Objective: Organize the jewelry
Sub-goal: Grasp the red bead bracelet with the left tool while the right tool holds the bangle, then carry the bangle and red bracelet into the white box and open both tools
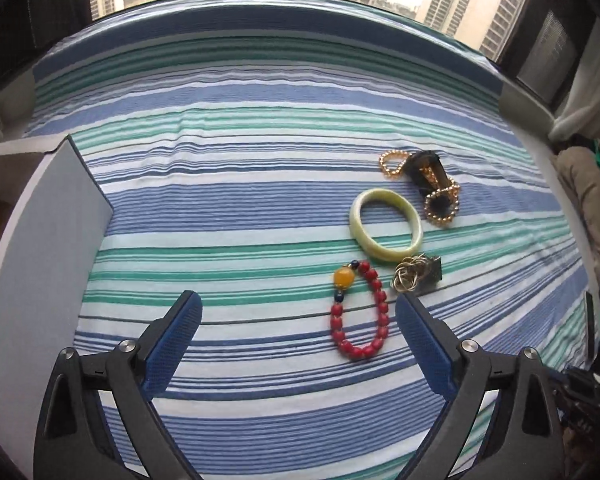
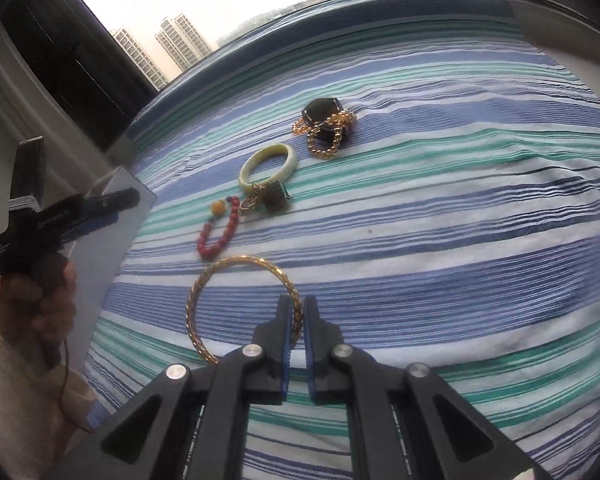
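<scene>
right claw (image 2: pixel 298 312) clamped on gold bangle (image 2: pixel 204 304), ring tilted leftward off striped cloth (image 2: pixel 460 240)

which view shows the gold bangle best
The right wrist view: the gold bangle sits close up, pinched at its rim by the shut right gripper. The left wrist view does not show it at all.

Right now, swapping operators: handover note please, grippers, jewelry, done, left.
Right gripper: shut on the gold bangle, clamped at its rim.
Left gripper: open, empty, over the striped cloth near the red beads.
On the cloth: red beads, jade bangle, gold rings, gold chain on a dark stone.
White box at left; inside not visible.
Done: nothing confirmed stowed. Left: all pieces.
</scene>
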A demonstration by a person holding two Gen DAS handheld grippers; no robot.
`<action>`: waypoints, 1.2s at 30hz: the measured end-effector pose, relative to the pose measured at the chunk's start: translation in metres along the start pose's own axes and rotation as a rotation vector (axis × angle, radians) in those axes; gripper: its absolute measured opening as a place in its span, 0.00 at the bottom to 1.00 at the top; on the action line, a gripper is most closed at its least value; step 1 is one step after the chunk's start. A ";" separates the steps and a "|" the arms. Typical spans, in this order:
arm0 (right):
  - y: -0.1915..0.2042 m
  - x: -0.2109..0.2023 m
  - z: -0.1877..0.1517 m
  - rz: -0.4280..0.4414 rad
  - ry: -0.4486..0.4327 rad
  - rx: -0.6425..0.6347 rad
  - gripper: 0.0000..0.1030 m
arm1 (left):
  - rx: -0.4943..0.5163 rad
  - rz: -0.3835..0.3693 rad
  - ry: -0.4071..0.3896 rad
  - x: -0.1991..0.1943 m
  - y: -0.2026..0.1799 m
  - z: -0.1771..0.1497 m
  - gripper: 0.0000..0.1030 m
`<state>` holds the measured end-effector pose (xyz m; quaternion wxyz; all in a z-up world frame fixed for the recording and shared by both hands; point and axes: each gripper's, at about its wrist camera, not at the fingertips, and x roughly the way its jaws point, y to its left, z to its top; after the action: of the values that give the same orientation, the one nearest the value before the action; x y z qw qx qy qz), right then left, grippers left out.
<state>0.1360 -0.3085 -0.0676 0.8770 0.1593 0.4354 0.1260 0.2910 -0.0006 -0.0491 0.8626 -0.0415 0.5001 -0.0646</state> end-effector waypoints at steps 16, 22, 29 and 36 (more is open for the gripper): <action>-0.023 -0.028 -0.011 0.034 -0.015 0.063 0.06 | 0.225 0.020 0.057 0.069 -0.037 0.003 0.53; -0.025 -0.032 -0.016 0.032 -0.017 0.075 0.06 | 0.156 -0.037 0.084 0.069 -0.032 0.010 0.15; -0.021 -0.035 -0.015 0.034 -0.023 0.071 0.06 | -0.029 -0.133 0.091 0.031 -0.005 -0.009 0.15; -0.012 -0.035 -0.015 0.046 -0.025 0.052 0.06 | -0.151 -0.174 0.052 -0.027 0.021 -0.037 0.15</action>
<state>0.1042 -0.3300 -0.0554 0.8749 0.1936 0.4236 0.1327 0.2470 0.0244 -0.0475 0.8348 -0.1478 0.5203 -0.1026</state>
